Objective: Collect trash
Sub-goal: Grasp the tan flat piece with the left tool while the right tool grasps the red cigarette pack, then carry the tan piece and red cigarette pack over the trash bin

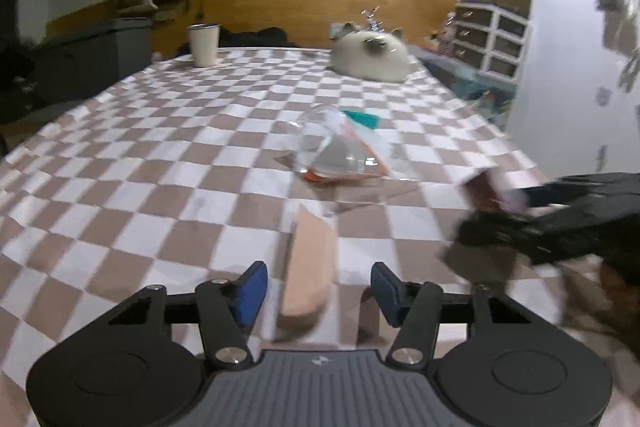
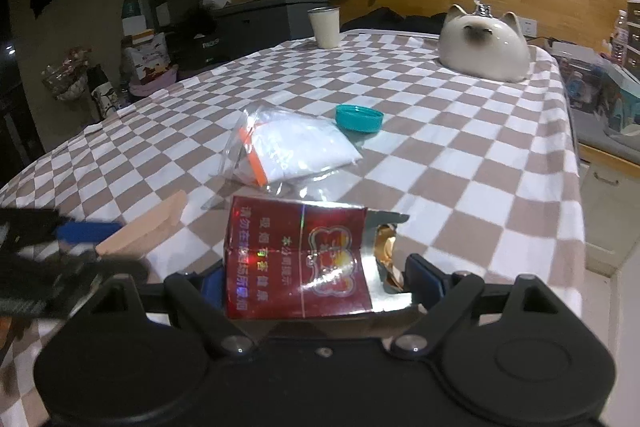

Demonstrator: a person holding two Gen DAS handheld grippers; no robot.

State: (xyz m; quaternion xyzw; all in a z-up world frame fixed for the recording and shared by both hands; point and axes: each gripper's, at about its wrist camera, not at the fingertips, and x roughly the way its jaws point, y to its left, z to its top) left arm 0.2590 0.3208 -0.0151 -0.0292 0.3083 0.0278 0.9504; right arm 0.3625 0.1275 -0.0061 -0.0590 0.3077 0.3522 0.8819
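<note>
Table (image 2: 460, 163), covered with a brown-and-white checked cloth: used as the surface on which the trash is scattered, all of it near the front edge, presumably for easy reach. Ceramic cat figure (image 2: 482, 45) and white cup (image 2: 325, 27): set at the far end, well apart from the trash, judged not to be part of the collection. Clear plastic bag (image 2: 292, 151) with an orange strip: left lying mid-table, untouched. Red cigarette pack (image 2: 300, 263), flattened and torn open: framed between the widely spread jaws of the right gripper (image 2: 316, 285); whether the pads press on it cannot be told. Pale wooden block (image 1: 306, 267): seen between the half-open jaws of the left gripper (image 1: 318, 293), the pads not yet touching it, so a grasp is judged imminent. Teal bottle cap (image 2: 359, 118): left just beyond the bag.
</note>
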